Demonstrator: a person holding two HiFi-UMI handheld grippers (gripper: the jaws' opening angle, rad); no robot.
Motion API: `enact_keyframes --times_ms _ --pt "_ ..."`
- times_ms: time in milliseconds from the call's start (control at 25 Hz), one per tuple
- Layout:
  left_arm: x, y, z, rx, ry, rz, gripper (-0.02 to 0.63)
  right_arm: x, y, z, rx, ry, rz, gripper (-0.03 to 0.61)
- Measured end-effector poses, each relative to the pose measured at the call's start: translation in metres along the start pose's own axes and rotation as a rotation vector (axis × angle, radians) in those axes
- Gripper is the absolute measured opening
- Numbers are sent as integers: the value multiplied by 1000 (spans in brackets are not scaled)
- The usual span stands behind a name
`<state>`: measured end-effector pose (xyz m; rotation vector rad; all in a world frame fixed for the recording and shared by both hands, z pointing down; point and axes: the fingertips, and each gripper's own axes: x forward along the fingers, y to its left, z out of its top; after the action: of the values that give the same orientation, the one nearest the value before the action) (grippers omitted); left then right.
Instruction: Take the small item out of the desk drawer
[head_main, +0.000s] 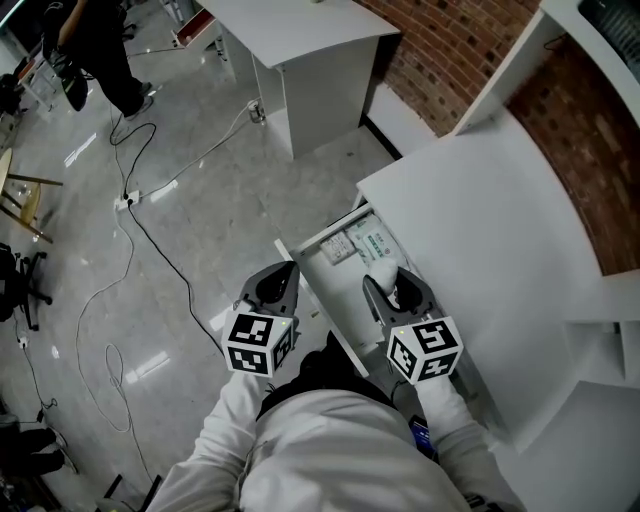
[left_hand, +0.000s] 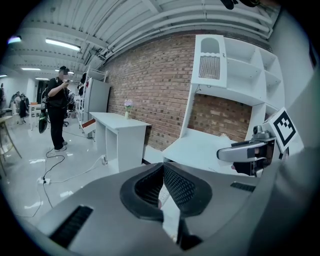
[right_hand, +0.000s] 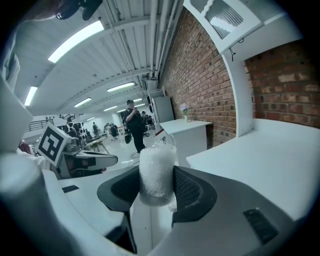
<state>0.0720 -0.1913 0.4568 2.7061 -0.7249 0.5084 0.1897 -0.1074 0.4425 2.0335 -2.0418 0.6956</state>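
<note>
The white desk (head_main: 480, 230) has its drawer (head_main: 322, 238) pulled out, with flat white packets (head_main: 368, 243) lying inside. My right gripper (head_main: 398, 284) hangs above the drawer's near end, shut on a small white gauze roll (head_main: 407, 293). In the right gripper view that roll (right_hand: 157, 172) stands upright between the two black pads (right_hand: 187, 190), its frayed top sticking out above them. My left gripper (head_main: 278, 282) is over the floor just left of the drawer front, shut with nothing between its pads (left_hand: 182, 186). From the left gripper view the right gripper (left_hand: 249, 150) shows at the right.
A second white desk (head_main: 300, 50) stands further off by the brick wall (head_main: 440, 60). Cables (head_main: 150, 240) trail over the shiny floor at the left. A person in dark clothes (head_main: 100, 50) stands at the far left. A white shelf unit (left_hand: 235, 75) rises over the desk.
</note>
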Motion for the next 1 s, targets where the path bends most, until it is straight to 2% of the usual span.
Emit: enact_keyframes --times_ms 160,480,1000 --pt "1 -6 1 9 18 -12 18 -13 -2 11 24 -50 -11 212" --pt "3 -15 8 48 -15 -29 18 -37 -9 25 64 -131 -31 212" --pt "7 -28 16 83 -31 -51 18 -70 -22 36 43 -222 -113 209"
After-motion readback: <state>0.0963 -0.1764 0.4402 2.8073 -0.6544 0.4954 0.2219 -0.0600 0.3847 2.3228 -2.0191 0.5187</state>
